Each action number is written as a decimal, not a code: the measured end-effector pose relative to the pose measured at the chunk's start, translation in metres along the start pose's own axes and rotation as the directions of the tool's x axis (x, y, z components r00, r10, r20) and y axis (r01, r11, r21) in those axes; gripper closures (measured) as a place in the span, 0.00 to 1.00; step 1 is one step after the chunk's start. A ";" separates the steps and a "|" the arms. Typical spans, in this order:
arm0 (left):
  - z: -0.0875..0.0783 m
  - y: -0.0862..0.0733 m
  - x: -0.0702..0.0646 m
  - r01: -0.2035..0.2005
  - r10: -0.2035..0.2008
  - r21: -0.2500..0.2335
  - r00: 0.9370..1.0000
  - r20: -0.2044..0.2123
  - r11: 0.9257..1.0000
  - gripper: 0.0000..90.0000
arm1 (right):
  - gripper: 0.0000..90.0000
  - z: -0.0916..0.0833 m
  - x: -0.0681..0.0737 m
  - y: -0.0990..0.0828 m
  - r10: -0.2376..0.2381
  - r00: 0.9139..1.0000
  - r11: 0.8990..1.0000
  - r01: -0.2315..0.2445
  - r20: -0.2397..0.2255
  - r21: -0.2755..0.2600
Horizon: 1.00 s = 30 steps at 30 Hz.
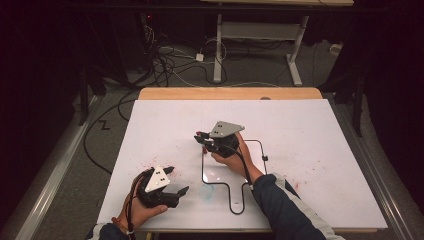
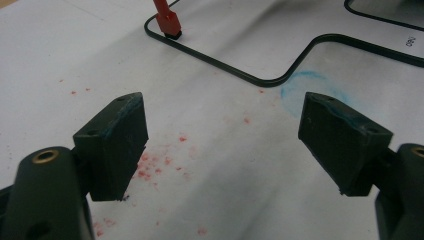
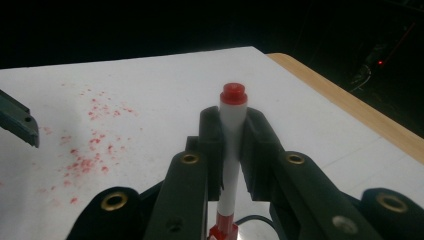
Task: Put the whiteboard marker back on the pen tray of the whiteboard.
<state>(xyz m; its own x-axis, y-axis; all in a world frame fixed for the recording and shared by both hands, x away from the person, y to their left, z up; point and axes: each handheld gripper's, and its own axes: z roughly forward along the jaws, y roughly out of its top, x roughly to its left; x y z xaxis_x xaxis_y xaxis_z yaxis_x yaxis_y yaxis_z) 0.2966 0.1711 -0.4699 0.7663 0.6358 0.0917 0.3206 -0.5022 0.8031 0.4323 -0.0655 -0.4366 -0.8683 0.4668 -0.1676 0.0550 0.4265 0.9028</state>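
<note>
Right gripper view: right hand-held gripper (image 3: 232,145) clamps a red-capped marker (image 3: 231,150) upright.

Two handheld grippers, the left gripper (image 1: 176,181) and the right gripper (image 1: 200,137), work over one white tabletop (image 1: 310,150). One red-capped marker (image 3: 231,145) sits between the right one's fingers (image 3: 212,145). One black outline (image 1: 260,150) and one blue smudge (image 2: 305,85) mark the surface.

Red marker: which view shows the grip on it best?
The right gripper view: the red marker stands clamped between the right tongs, white barrel and red end clear. The left gripper view catches just its red tip on the black outline. The high view shows a red speck at the tongs.
</note>
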 end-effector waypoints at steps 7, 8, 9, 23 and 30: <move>0.000 0.000 0.000 0.006 -0.006 -0.001 1.000 0.002 1.000 0.21 | 0.90 -0.009 -0.008 -0.007 -0.019 0.996 1.000 0.018 0.086 0.005; 0.000 0.000 0.000 0.006 -0.006 -0.003 1.000 0.000 1.000 0.21 | 0.90 -0.012 -0.005 -0.008 -0.014 0.998 1.000 0.015 0.066 -0.005; -0.001 -0.001 0.001 0.008 -0.008 -0.005 1.000 0.000 1.000 0.21 | 0.90 -0.014 -0.001 -0.010 -0.015 0.999 1.000 0.016 0.042 -0.019; 0.002 0.001 -0.001 0.005 -0.005 0.009 1.000 0.001 1.000 0.21 | 0.90 -0.062 -0.014 -0.030 0.003 0.988 1.000 -0.005 0.155 0.012; 0.000 0.000 0.000 0.011 -0.011 0.004 1.000 0.000 1.000 0.21 | 0.90 -0.065 0.006 -0.023 -0.022 0.996 0.999 0.018 0.083 0.038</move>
<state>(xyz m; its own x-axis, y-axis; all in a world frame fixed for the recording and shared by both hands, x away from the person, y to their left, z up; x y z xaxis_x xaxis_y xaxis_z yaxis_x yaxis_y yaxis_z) 0.2964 0.1714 -0.4698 0.7629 0.6412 0.0829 0.3313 -0.4978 0.8015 0.3943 -0.1226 -0.4325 -0.8253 0.5203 -0.2194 0.0576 0.4642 0.8839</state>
